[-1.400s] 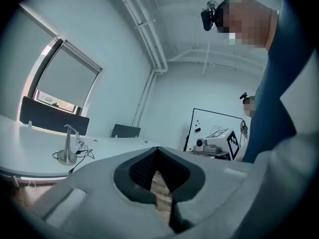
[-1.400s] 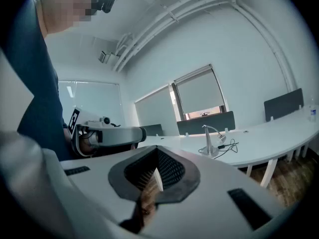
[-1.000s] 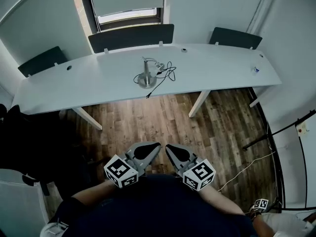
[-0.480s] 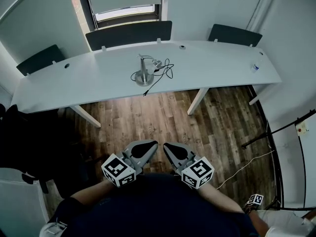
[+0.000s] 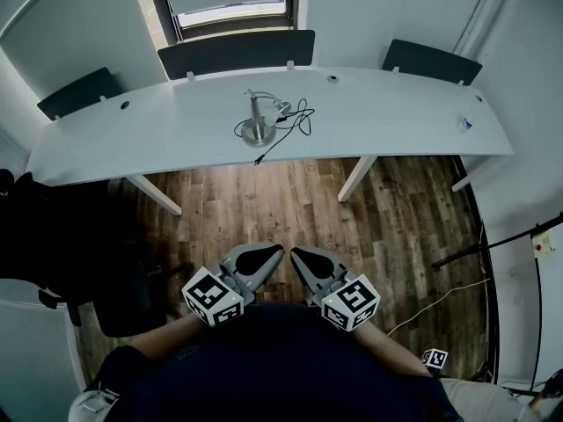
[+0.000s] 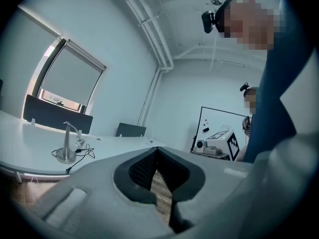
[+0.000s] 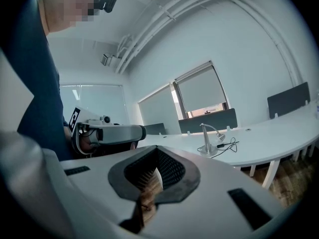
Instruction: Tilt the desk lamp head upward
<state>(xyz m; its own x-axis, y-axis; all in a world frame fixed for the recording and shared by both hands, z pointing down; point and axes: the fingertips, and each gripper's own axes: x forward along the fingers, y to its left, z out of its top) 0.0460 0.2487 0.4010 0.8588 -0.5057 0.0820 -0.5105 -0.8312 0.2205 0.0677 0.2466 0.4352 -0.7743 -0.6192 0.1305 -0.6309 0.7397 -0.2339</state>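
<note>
A silver desk lamp (image 5: 257,121) with a round base stands near the middle of the long white desk (image 5: 176,139), its small head (image 5: 283,109) drooping to the right over a black cord (image 5: 295,123). The lamp (image 6: 66,142) shows far left in the left gripper view, and the lamp (image 7: 208,141) shows right of centre in the right gripper view. My left gripper (image 5: 271,258) and right gripper (image 5: 301,258) hang close to my body over the wood floor, far from the desk. Both are shut with nothing between their tips.
Dark divider panels (image 5: 236,53) stand along the desk's far edge below a window with a blind. A small object (image 5: 467,123) lies at the desk's right end. White desk legs (image 5: 356,178) meet the wood floor. A stand and cables (image 5: 493,244) are at the right.
The desk and lamp have shifted slightly in the head view as the head moved. Both grippers stay shut in about the same place by my body.
</note>
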